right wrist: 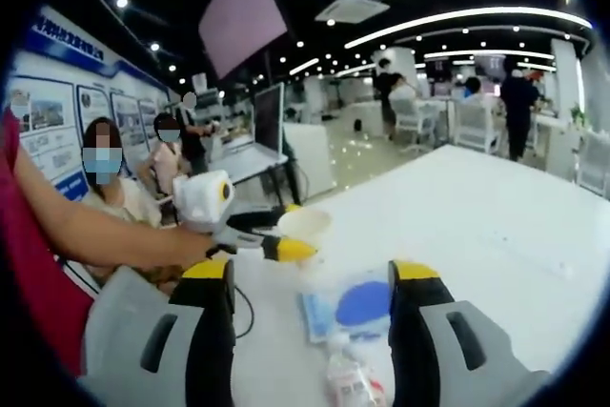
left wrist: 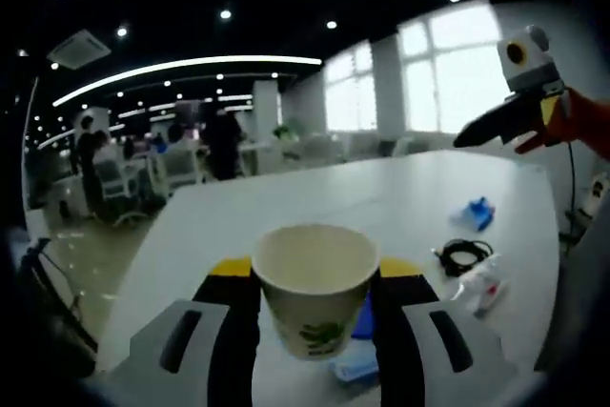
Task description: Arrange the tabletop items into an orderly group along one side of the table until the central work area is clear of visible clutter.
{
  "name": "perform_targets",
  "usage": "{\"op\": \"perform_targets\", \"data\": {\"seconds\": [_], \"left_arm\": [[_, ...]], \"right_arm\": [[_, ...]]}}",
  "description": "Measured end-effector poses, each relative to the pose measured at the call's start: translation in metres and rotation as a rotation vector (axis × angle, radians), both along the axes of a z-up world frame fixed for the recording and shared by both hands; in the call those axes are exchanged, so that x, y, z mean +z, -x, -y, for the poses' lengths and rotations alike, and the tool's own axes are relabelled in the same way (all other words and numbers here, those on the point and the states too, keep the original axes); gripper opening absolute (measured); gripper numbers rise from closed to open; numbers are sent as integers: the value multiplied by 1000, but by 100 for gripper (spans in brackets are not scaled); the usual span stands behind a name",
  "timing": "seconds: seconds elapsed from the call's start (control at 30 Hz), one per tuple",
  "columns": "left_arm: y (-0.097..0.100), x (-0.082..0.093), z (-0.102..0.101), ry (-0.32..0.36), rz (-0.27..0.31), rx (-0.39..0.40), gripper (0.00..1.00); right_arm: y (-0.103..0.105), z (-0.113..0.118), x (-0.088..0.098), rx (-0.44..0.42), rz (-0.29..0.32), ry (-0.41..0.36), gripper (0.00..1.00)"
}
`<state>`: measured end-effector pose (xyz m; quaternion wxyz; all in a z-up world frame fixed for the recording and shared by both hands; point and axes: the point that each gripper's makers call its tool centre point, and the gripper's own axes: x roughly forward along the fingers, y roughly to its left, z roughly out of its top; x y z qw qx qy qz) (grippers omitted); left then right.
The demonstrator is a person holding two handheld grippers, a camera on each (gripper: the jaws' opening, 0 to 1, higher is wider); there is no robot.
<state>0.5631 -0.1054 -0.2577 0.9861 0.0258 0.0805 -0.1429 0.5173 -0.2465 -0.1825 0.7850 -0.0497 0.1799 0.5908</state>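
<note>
We hold paper cup (left wrist: 315, 288) pinched in left gripper (left wrist: 315, 331) jaws, lifted above tabletop (left wrist: 381, 202). Right gripper (right wrist: 312, 331) jaws spread, empty, over blue pouch (right wrist: 355, 304) and small bottle (right wrist: 345, 378). Black cable (left wrist: 464, 255) lies nearby. Next — keep cup upright, set down gently at tabletop edge beside others, no squeezing.
</note>
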Motion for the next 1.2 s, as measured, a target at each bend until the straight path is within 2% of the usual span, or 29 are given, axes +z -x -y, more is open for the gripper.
{"op": "perform_targets", "data": {"seconds": [0.13,0.43,0.67,0.83,0.93,1.13,1.2], "left_arm": [[-10,-14,-16,6,8,63,43],[-28,-44,-43,41,-7,128,42],[-38,-62,-52,29,-24,142,42],[-38,-66,-56,39,-15,152,43],[-36,-75,-60,23,-39,157,43],[-34,-80,-60,17,-51,147,44],[-32,-83,-60,26,-75,151,44]], "right_arm": [[-3,5,-5,-15,-13,6,64],[-10,11,-19,-46,-54,13,63],[-14,13,-27,-65,-73,14,62],[-14,16,-33,-74,-85,23,62],[-15,18,-33,-85,-97,13,62],[-16,19,-34,-94,-98,12,61],[-16,19,-34,-95,-95,12,61]]}}
